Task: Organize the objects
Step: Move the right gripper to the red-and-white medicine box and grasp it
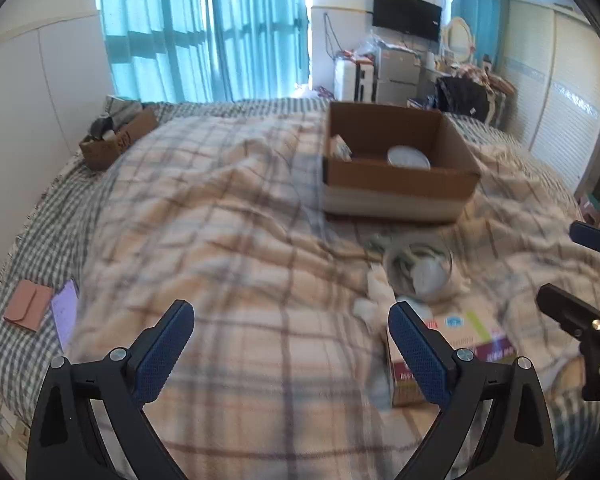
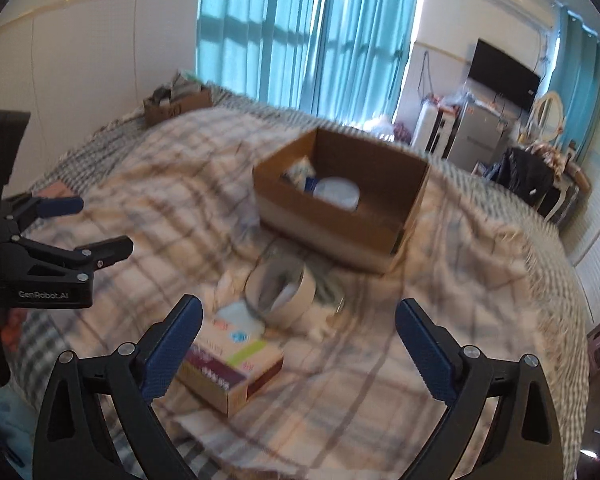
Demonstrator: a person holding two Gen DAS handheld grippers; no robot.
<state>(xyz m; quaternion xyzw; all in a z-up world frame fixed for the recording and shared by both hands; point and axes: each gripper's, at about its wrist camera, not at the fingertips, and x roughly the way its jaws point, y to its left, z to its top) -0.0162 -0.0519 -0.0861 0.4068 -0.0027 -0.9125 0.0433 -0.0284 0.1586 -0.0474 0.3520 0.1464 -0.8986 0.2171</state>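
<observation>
Blurred contents of the cardboard box; tape roll smeared.

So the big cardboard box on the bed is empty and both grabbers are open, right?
Not quite. The cardboard box is not empty: the right wrist view shows a round white container and a small packet inside. The left gripper and right gripper are both open.

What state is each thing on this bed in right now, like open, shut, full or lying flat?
Left gripper: open, holding nothing.
Right gripper: open, holding nothing.
Cardboard box: open on top, a few items inside.
Tape roll: loose on the blanket, tilted.
Small carton: lying flat; too blurred to tell if closed.
Pink wallet: closed, flat.
Curtains: drawn.
TV: off.
</observation>
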